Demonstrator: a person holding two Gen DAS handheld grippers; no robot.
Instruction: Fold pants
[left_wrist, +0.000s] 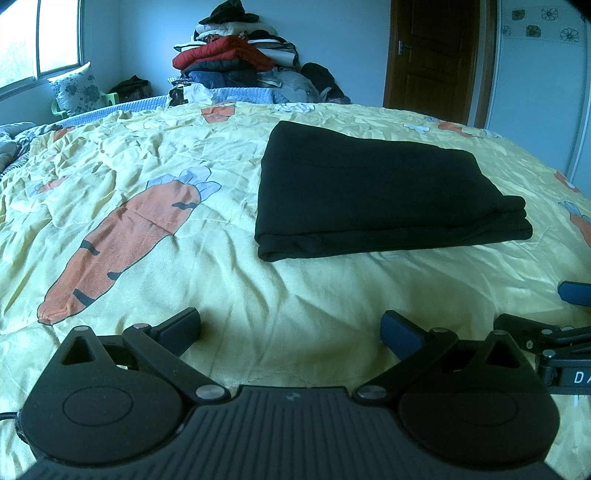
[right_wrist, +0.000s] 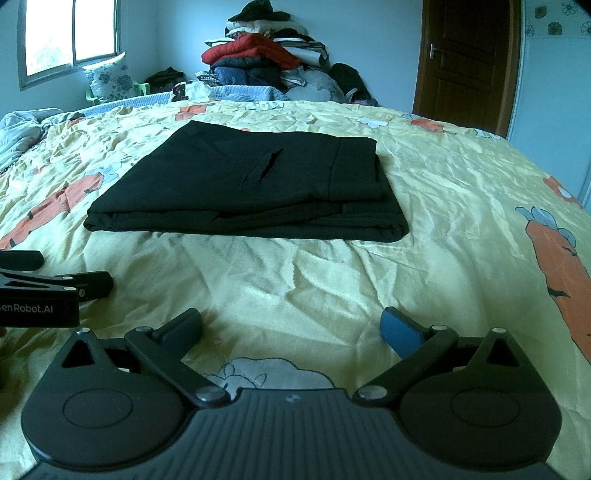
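Black pants (left_wrist: 373, 192) lie folded into a flat rectangle on the yellow carrot-print bedspread (left_wrist: 155, 155). In the right wrist view the pants (right_wrist: 251, 188) show a pocket slit on top and stacked layers along the near edge. My left gripper (left_wrist: 291, 332) hovers low over the bedspread, a short way in front of the pants, open with nothing between its fingers. My right gripper (right_wrist: 291, 330) is also open and empty, facing the pants' near edge. Each gripper shows at the edge of the other's view: the right gripper (left_wrist: 569, 314) and the left gripper (right_wrist: 55, 273).
A tall pile of clothes and bedding (left_wrist: 236, 55) stands behind the bed's far edge. A brown door (left_wrist: 436, 55) is at the back right, a window (left_wrist: 40, 37) at the back left, a flowered pillow (left_wrist: 75, 88) on a green chair below it. Rumpled bedding (right_wrist: 22, 129) lies at the left.
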